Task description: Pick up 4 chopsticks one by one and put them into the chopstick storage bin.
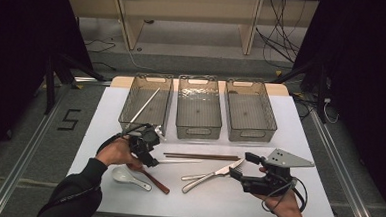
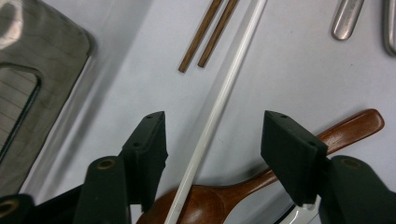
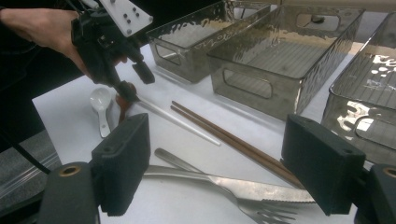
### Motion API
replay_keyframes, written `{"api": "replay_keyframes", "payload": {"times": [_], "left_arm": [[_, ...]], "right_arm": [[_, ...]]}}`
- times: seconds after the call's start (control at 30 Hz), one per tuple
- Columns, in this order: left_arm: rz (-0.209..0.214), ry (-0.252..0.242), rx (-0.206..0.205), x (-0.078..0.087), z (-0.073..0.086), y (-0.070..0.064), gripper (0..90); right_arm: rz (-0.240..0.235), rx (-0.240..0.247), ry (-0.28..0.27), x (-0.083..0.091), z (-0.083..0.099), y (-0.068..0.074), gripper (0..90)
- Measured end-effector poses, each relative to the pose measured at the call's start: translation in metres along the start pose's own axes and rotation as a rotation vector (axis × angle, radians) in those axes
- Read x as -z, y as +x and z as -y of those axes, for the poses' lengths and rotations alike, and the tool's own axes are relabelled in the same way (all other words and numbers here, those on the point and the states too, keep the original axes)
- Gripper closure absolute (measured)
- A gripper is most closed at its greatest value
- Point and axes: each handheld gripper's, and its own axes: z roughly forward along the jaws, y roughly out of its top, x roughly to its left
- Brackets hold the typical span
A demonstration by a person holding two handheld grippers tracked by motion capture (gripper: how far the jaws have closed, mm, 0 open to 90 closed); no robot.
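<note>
- The left gripper (image 1: 148,147), held in a hand (image 1: 114,152) whose dark-sleeved forearm comes in from the near left corner of the tabletop, tilts down over the long white plastic chopstick (image 1: 179,162).
- In the left gripper view its jaws stand spread, one on each side of the white chopstick (image 2: 215,114), which runs up between them without touching either pad.
- This chopstick lies left of the tabletop's middle, its near end resting across the bowl of a brown wooden spoon (image 2: 261,179).
- A small white ceramic spoon (image 1: 129,177) lies just beside the wooden one, toward the near left corner.
- A pair of thin brown wooden chopsticks (image 1: 201,156) lies parallel to the white one, on its far side.
- The right gripper (image 1: 242,166) is held level near the near right corner, pointing left at a steel knife (image 1: 212,175) and steel fork (image 3: 261,212); its jaws gape wide, holding nothing.
- Three clear grey plastic bins (image 1: 198,120) stand in a row along the far edge; the left one holds a second white chopstick (image 1: 145,106).
</note>
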Motion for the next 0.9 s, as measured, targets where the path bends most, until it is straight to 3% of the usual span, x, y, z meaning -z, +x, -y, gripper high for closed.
{"api": "replay_keyframes", "payload": {"times": [0.37,0.9], "left_arm": [[0.012,0.067,-0.010,-0.016,0.004,0.003,55.0],[0.014,0.080,-0.033,-0.026,0.008,0.007,68.5]], "right_arm": [[0.001,0.000,0.000,0.000,0.000,0.001,24.8],[0.000,0.001,0.003,0.000,0.000,0.001,24.9]]}}
